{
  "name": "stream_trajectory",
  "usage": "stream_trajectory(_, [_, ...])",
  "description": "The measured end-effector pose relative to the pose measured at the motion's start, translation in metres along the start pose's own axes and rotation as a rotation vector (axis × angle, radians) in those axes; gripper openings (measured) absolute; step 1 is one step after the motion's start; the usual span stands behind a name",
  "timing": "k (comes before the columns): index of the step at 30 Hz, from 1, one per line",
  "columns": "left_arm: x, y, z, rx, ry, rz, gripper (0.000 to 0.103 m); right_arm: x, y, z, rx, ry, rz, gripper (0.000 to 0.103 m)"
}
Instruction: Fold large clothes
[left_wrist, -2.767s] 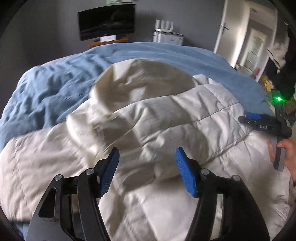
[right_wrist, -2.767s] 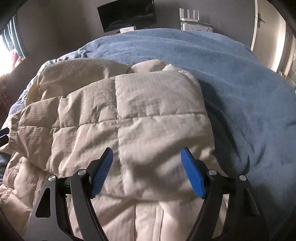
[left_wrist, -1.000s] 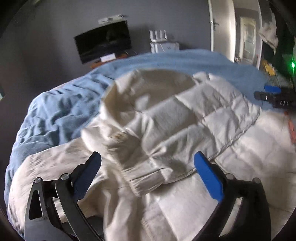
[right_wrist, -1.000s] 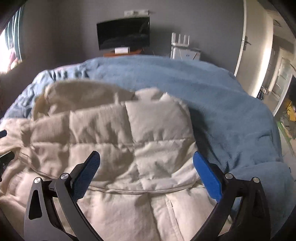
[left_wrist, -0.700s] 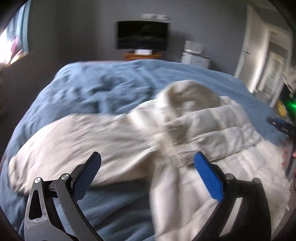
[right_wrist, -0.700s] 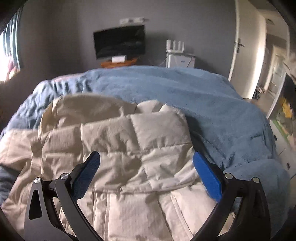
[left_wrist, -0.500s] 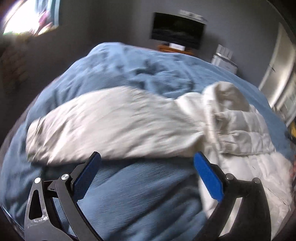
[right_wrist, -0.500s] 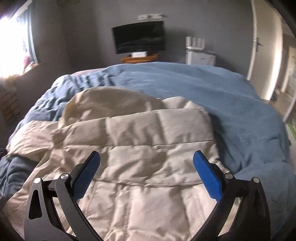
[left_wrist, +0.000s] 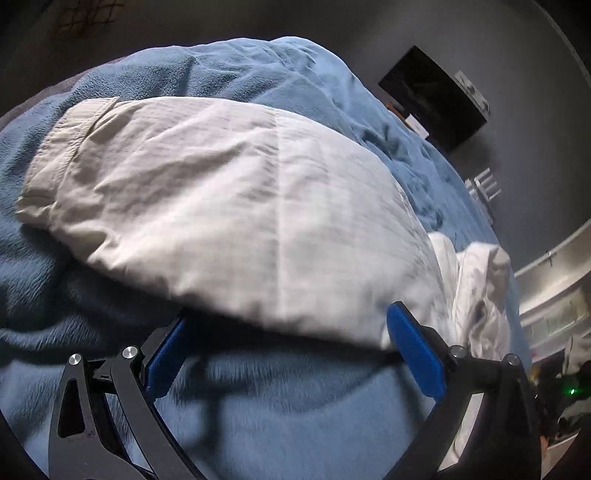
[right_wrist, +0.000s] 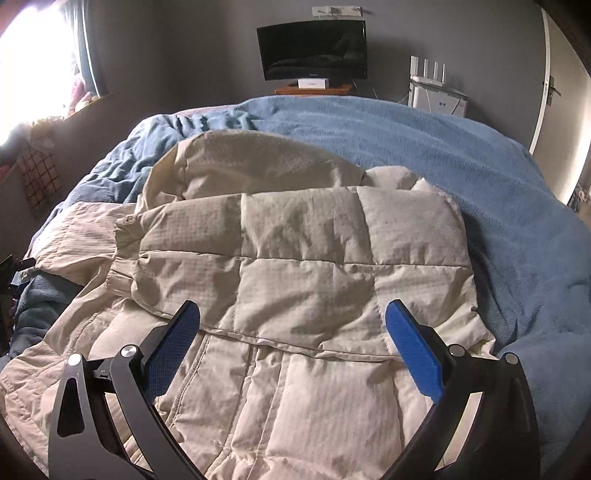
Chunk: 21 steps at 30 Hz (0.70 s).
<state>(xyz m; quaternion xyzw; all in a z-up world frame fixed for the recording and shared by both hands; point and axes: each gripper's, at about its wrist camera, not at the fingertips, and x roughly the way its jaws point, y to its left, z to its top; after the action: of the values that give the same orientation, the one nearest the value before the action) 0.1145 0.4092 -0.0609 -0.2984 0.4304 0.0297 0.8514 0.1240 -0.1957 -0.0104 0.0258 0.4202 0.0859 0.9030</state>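
A cream quilted puffer jacket (right_wrist: 295, 280) lies on a bed with a blue blanket (right_wrist: 517, 221). One sleeve is folded across its chest; its hood (right_wrist: 251, 162) lies at the far end. The other sleeve (left_wrist: 236, 206) stretches out to the left over the blanket (left_wrist: 258, 413), its cuff (left_wrist: 70, 136) at the far left. My left gripper (left_wrist: 288, 354) is open and empty, low over the blanket at this sleeve's near edge. My right gripper (right_wrist: 291, 343) is open and empty above the jacket's body.
A dark TV (right_wrist: 314, 48) on a wooden shelf and a white router (right_wrist: 430, 85) stand at the far wall. A bright window (right_wrist: 33, 55) is at the left. A door (right_wrist: 557, 96) is at the right. The bed's edge falls away on the right.
My left gripper has swung left from the jacket's chest to the outstretched sleeve and come in close to it. My right gripper has pulled back and risen a little. Both stayed open.
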Motion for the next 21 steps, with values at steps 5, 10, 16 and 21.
stream_trajectory(5, [0.015, 0.006, 0.019, -0.025, -0.024, 0.024, 0.097, 0.014, 0.001, -0.003, -0.013, 0.030, -0.002, 0.096])
stream_trajectory(10, [0.008, -0.008, 0.034, 0.059, -0.121, 0.140, 0.075, 0.022, 0.005, -0.005, -0.026, 0.046, 0.002, 0.096])
stream_trajectory(16, [-0.016, -0.053, 0.035, 0.309, -0.229, 0.322, 0.021, 0.019, 0.008, -0.005, -0.024, 0.034, 0.025, 0.096])
stream_trajectory(21, [-0.046, -0.086, 0.031, 0.401, -0.307, 0.324, 0.015, 0.013, 0.007, -0.004, -0.016, 0.023, 0.037, 0.096])
